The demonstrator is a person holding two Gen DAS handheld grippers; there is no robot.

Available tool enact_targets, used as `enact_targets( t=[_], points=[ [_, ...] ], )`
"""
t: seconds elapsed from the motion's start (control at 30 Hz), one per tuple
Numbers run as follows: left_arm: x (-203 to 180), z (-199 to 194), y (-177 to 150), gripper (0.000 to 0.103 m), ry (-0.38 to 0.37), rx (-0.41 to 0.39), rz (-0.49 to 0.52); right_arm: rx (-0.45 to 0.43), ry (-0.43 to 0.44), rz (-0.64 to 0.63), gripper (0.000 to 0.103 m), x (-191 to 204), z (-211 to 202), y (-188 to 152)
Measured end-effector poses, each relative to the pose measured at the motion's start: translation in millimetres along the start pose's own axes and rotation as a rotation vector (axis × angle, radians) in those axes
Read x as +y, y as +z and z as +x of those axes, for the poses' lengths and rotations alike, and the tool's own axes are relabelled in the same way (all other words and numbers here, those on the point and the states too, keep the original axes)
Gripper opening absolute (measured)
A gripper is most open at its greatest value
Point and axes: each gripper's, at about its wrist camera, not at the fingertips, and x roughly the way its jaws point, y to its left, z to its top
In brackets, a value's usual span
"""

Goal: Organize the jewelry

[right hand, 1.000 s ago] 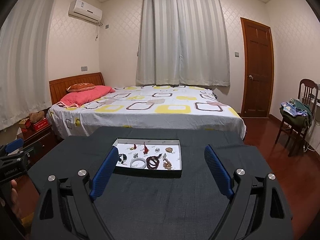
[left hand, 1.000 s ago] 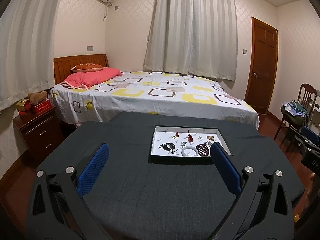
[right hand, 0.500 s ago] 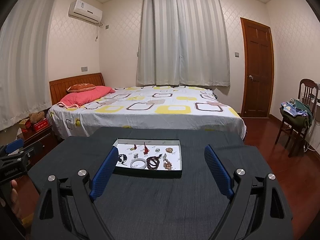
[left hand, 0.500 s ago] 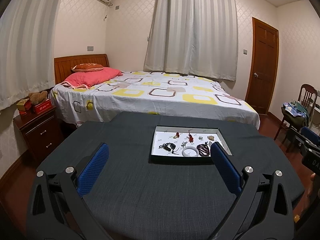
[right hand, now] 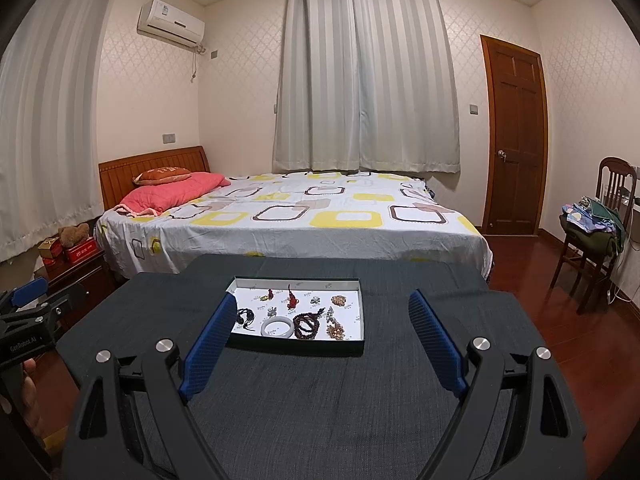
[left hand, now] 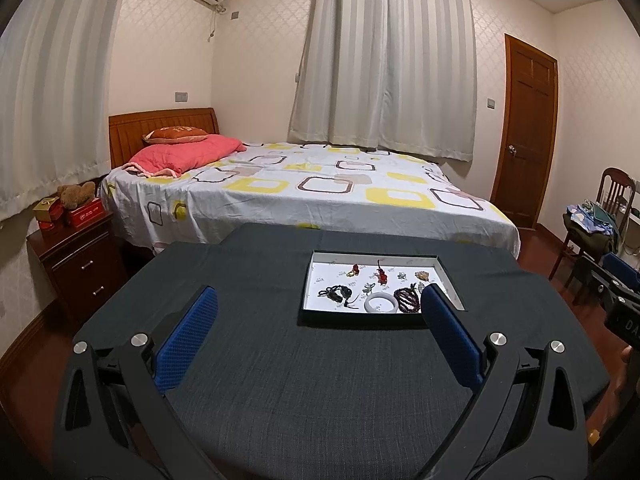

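The jewelry is seen loose in a shallow tray (right hand: 362, 322) on the dark worktop (right hand: 320, 400), ahead of both tools. The right tool (right hand: 318, 334) is held wide open and empty, squarely facing the tray; the left tool (left hand: 320, 324), likewise open, is offset leftward, so the right is judged better placed.

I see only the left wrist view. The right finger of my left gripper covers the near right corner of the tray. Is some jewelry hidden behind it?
Observer: Yes. The right wrist view shows a brownish beaded cluster lying there, just to the right of the dark beaded bracelet, inside the tray.
Operator: Thank you. I see only an edge of the right gripper. Is it open?
Observer: Yes. The right gripper is wide open and holds nothing.
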Motion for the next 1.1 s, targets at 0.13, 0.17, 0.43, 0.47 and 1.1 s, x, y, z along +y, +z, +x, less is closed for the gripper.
enact_targets(
  t=[0.13, 0.17, 0.43, 0.47, 1.1],
  points=[
    [1, 1, 1, 0.099, -0.001, -0.001, 0.001, 0.002, 0.002, -0.001, 0.085, 1, -1, -1],
    [1, 1, 1, 0.099, 0.000, 0.001, -0.001, 0.001, 0.002, -0.002, 0.085, 1, -1, -1],
    [5, 2, 1, 0.099, 0.006, -0.001, -0.013, 0.002, 0.003, -0.001, 0.085, 2, -1, -1],
    [5, 1, 1, 0.099, 0.006, -0.003, -0.012, 0.001, 0.003, -0.002, 0.085, 2, -1, -1],
    [12, 5, -3, 0.099, -0.039, 0.008, -0.007, 0.011, 0.005, -0.002, 0.085, 6, -1, -4]
  ],
)
